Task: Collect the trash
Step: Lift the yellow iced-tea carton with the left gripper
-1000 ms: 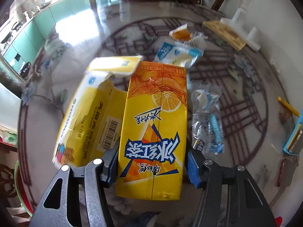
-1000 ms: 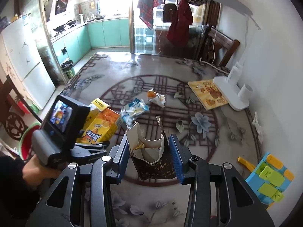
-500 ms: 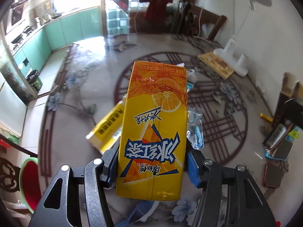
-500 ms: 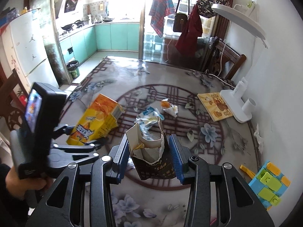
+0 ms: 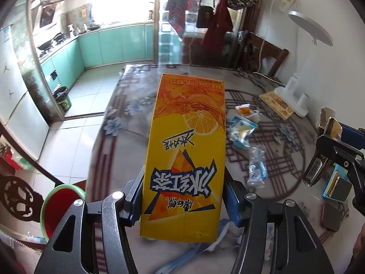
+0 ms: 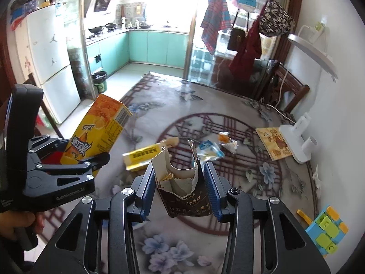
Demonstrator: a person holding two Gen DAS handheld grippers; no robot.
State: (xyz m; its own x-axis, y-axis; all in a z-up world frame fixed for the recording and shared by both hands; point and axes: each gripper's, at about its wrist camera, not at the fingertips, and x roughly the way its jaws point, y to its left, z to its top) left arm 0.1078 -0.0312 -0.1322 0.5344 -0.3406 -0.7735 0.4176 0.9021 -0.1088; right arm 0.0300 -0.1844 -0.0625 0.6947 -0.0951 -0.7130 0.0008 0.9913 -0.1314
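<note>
Your left tool squeezes a tall yellow drink carton between its two blue pads. The carton stands up between the pads, off the tabletop. Its print faces you upside down. It has big blue and white Chinese letters, a picture of a lemon slice, and "250mL" at the far end.

Your right tool pinches a torn dark box. The pads press on both its sides. The top of the box is ripped open and you can see white card inside. There is light writing on its dark front, but it is too small to read. From this side, your left tool shows at the left, with "GenRobot.AI" on its black arm. The hand that holds it shows at the left edge.

Farther out, more trash lies on the tabletop. A long yellow box lies on its side just past the torn box. Near it are a blue and white wrapper and a small orange and white wrapper. A clear wrapper lies to the right of the carton.

Down on the floor at the left is a red bucket with a green rim.
</note>
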